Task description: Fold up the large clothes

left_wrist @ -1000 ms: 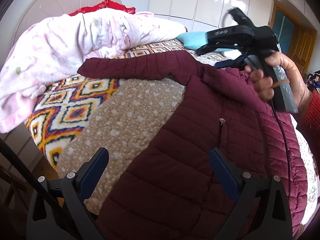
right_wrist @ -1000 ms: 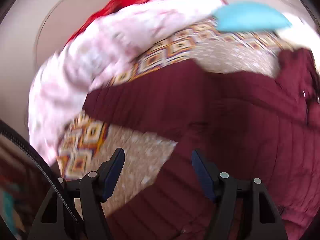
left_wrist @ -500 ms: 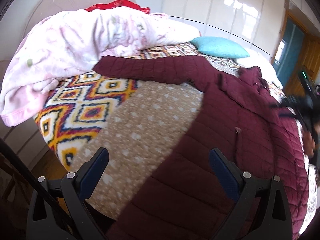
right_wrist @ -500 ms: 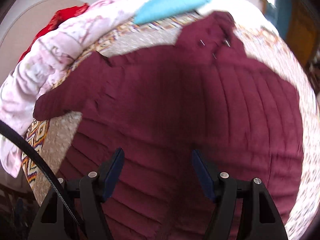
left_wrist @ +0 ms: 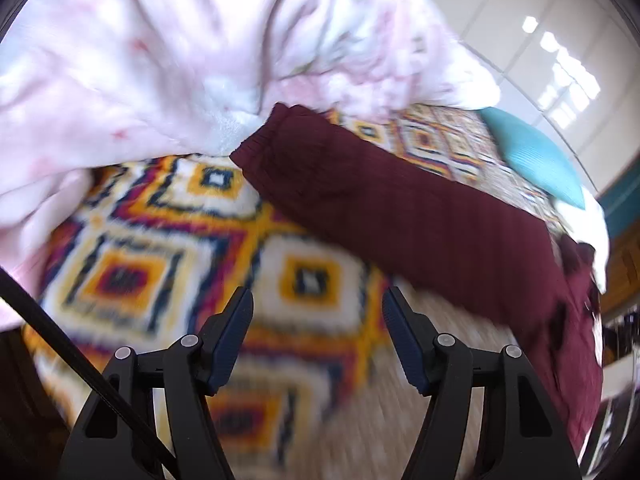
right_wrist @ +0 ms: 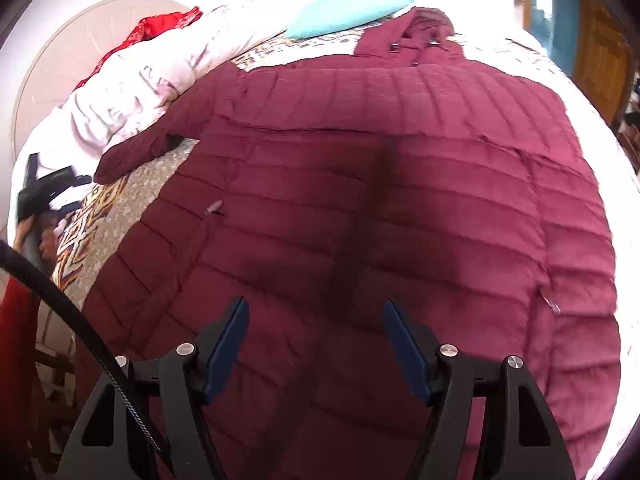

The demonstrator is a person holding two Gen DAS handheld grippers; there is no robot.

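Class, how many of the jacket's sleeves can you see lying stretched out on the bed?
1. One sleeve stretches left from the jacket toward the pink blanket, its cuff beside that blanket. The other sleeve can't be made out; it may be hidden.

A bed (right_wrist: 132,196) under a diamond-patterned spread (left_wrist: 168,272) carries a heaped pink quilt (left_wrist: 168,52) and a turquoise pillow (right_wrist: 348,8). Behind stand glossy pale wardrobe panels (left_wrist: 532,60) (catching bright window glare), a rounded headboard (right_wrist: 68,60) and a wooden door (right_wrist: 600,64).
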